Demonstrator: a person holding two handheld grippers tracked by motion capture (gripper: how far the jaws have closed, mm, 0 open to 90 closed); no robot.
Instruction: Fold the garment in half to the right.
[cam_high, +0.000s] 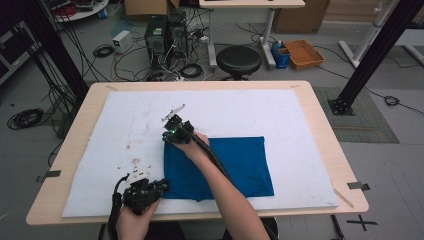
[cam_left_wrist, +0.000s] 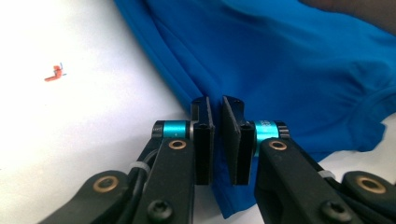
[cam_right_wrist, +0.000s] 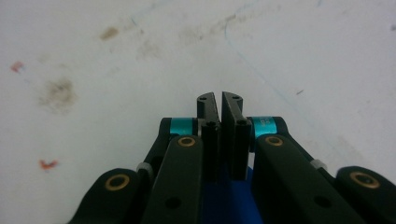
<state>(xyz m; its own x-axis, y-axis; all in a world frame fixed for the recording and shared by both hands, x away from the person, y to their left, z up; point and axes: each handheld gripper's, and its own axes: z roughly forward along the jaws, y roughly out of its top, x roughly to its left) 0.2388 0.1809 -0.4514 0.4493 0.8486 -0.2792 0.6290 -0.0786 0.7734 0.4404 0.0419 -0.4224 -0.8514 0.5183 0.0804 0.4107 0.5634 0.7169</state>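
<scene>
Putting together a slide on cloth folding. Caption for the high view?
Both grippers, left and right, pinch the left edge of a folded blue cloth on a white mat.

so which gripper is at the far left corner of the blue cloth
The right gripper, reaching across to that corner of the blue cloth; the left gripper sits at the near left corner.

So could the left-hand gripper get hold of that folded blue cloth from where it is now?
Probably yes. The left gripper sits at the near left corner of the folded blue cloth, its jaws nearly shut with the blue edge running between them. Nothing blocks it; the right gripper is at the far corner.
</scene>
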